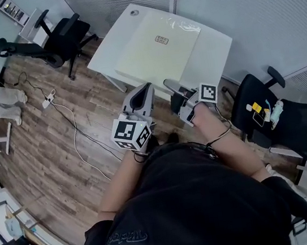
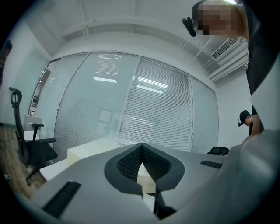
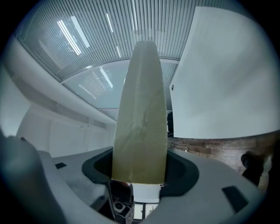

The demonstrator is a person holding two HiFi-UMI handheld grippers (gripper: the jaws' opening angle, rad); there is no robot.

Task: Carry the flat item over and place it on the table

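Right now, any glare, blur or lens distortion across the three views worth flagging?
Head view: even light, sharp, small glints at the pale cream flat board's far edge on the white table. Left gripper view: heavy fisheye, bright strip reflections on the glass wall with blinds. Right gripper view: fisheye too; the board, held in the right gripper, is close and slightly soft.

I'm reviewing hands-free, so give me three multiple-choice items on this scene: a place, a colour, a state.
1. Relative to the white table, the flat item is: A under it, B over it, C far left of it.
2. The flat item's colour: A red, B black, C cream.
3. The left tool is: A shut and empty, B wide open, C gripping the flat item.
B: the head view shows it above the tabletop. C: it looks pale cream. A: its jaws meet with nothing between.
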